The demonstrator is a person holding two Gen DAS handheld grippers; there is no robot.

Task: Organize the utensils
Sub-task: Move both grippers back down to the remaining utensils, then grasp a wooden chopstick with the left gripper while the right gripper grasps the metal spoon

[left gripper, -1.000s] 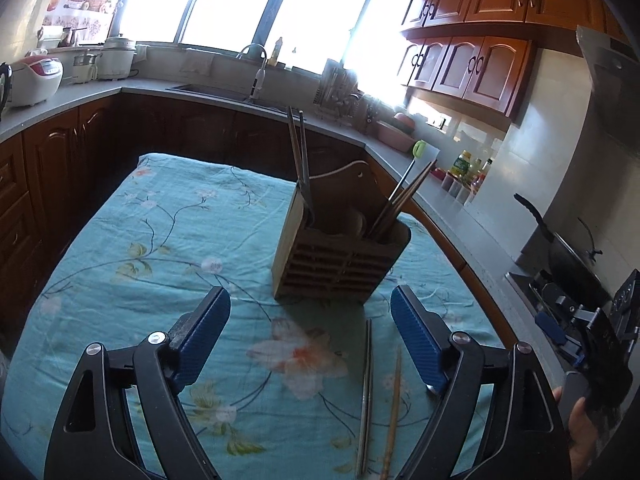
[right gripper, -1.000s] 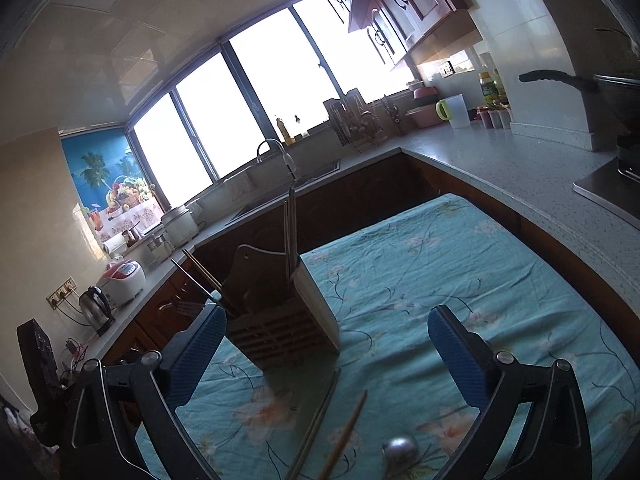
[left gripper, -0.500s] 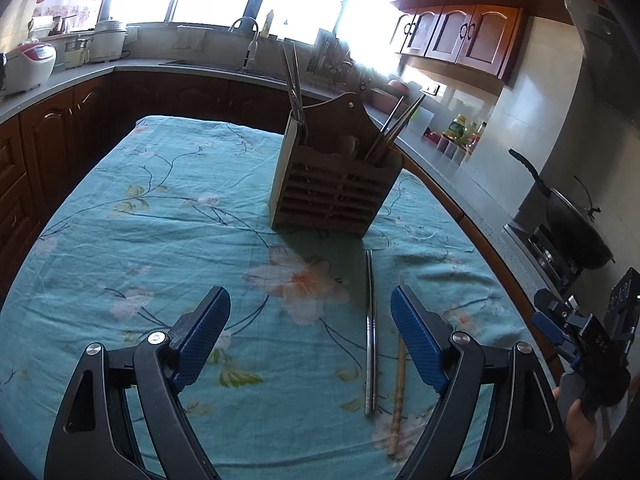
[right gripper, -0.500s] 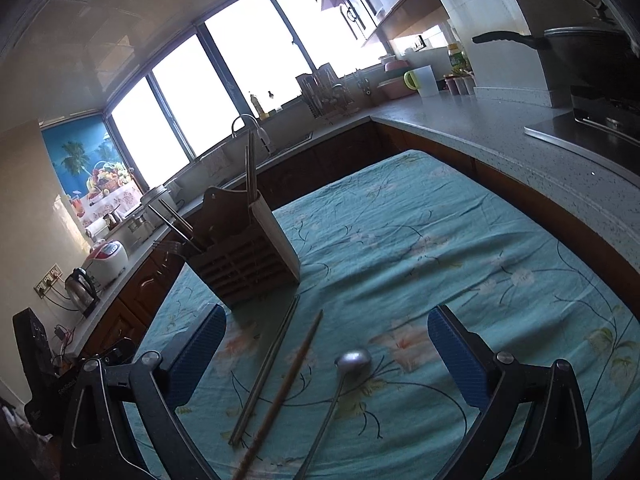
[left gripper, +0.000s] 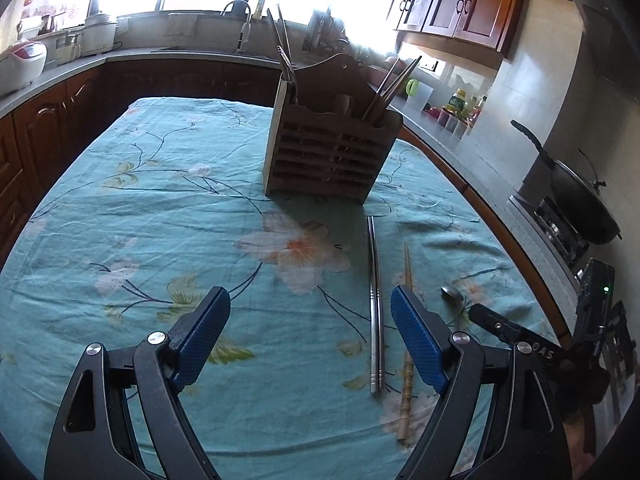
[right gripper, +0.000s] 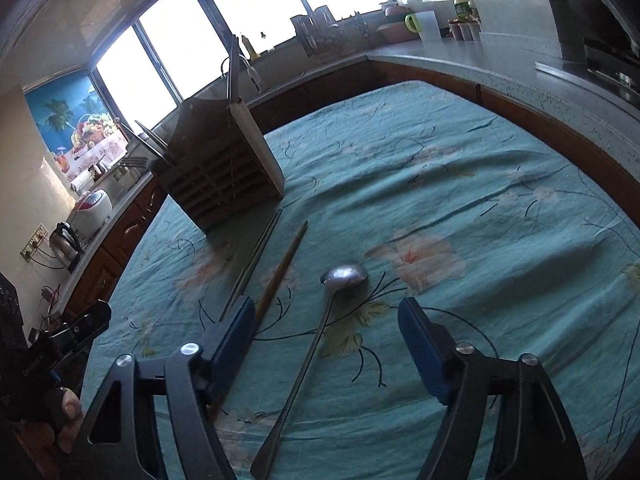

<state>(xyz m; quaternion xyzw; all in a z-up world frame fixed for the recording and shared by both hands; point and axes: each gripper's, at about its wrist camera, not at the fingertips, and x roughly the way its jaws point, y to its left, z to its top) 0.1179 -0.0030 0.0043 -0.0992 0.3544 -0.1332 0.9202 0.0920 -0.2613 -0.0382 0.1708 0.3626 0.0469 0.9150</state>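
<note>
Three loose utensils lie on the tablecloth (left gripper: 120, 216) before the wooden holder (left gripper: 332, 156): steel chopsticks (left gripper: 376, 312), a wooden chopstick (left gripper: 406, 344), and a spoon (right gripper: 316, 336), long axes toward the holder. The right gripper (right gripper: 326, 338) is closing astride the spoon handle, pads untouching; the left gripper (left gripper: 310, 338) is spread, empty.

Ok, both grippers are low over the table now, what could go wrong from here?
1. The right gripper is closing around the long metal spoon; its thin, flat-lying handle could slip out.
2. Its left finger overlaps the brown wooden chopstick and might nudge it.
3. The open left gripper straddles the steel chopstick pair, close to the right gripper.
</note>
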